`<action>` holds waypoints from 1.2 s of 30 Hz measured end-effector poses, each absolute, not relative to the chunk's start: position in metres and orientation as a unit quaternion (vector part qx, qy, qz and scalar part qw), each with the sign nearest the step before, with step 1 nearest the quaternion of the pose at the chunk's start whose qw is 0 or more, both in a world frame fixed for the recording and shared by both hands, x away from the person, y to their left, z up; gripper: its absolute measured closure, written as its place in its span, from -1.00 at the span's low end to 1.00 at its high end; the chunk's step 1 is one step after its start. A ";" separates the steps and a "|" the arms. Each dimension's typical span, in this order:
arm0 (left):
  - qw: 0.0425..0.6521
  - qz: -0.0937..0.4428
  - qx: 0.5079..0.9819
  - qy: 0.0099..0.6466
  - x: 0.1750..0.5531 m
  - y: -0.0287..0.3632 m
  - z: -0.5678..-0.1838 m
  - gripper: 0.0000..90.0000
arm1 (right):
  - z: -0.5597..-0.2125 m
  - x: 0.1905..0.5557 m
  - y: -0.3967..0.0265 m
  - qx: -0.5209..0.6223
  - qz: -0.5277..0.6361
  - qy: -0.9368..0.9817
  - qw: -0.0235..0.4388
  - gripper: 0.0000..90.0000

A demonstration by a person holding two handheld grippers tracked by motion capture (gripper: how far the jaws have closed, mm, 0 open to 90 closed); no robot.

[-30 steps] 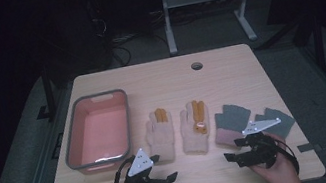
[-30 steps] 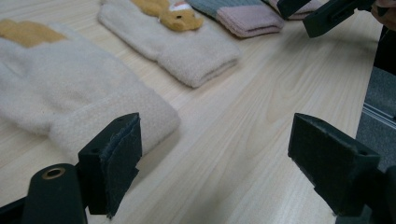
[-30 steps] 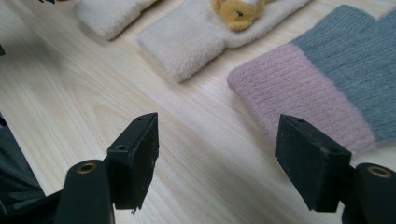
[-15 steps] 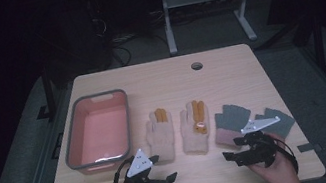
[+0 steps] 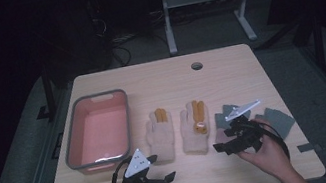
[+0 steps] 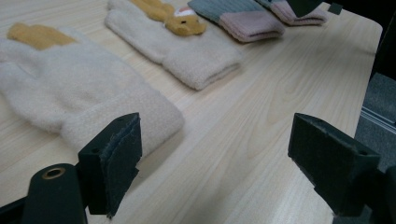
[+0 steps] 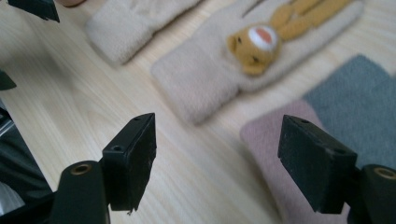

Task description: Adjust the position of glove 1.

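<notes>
A: Barely anything's shifted vs half a sec back. Right gripper (image 5: 225,145) has nudged a touch toward the grey-and-pink glove (image 5: 224,122); left gripper (image 5: 162,180) sits where it was, near the front edge of the table (image 5: 229,77).

B: Jaws?

A: Both pairs spread wide, nothing between them. Right gripper view: jaws hang over the pink cuff of that grey-and-pink glove (image 7: 345,140), w/ the bear glove (image 7: 243,70) just beyond. Can't tell if a jaw touches the cuff; looks just above it, prob.

B: And the left?

A: Left gripper view: jaws open, low over bare wood, the plain cream glove (image 6: 70,93) just beside the left-hand jaw, cuff toward the camera. Bear glove (image 6: 173,37) lies farther on.

B: Layout from up top?

A: Pink tub (image 5: 99,130) at the left, then plain cream glove (image 5: 161,135), bear glove (image 5: 195,126), grey-and-pink glove, and a second grey glove (image 5: 280,121) at the far right, partly behind the right hand (image 5: 266,154). All flat in a row, fingers pointing away from the person, cream pair apart from each other.
</notes>
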State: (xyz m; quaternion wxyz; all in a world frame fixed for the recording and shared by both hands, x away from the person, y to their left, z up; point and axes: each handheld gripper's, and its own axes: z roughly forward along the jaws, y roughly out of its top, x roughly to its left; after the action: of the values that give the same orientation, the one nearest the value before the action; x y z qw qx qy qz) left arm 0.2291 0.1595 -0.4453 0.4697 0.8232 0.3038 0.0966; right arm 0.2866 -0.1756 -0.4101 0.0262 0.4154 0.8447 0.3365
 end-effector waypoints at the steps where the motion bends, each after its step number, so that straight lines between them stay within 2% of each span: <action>1: 0.470 0.097 0.824 0.302 0.229 0.160 -0.445 -0.61 | -0.409 0.289 -0.173 0.413 0.333 0.847 0.026 -0.38; 13: 0.474 0.098 0.818 0.312 0.231 0.163 -0.444 -0.61 | -0.396 0.315 -0.143 0.382 0.303 0.873 0.028 -0.38; 23: 0.473 0.096 0.818 0.311 0.231 0.163 -0.445 -0.61 | -0.396 0.341 -0.128 0.381 0.290 0.878 0.010 -0.38; 36: 0.473 0.095 0.819 0.311 0.232 0.164 -0.445 -0.61 | -0.418 0.376 -0.112 0.406 0.242 0.881 -0.004 -0.34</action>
State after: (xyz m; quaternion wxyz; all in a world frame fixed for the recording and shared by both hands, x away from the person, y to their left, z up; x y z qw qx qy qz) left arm 0.2323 0.1636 -0.4447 0.4727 0.8191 0.3110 0.0946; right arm 0.3757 -0.1122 -0.4184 -0.0037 0.4057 0.8815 0.2416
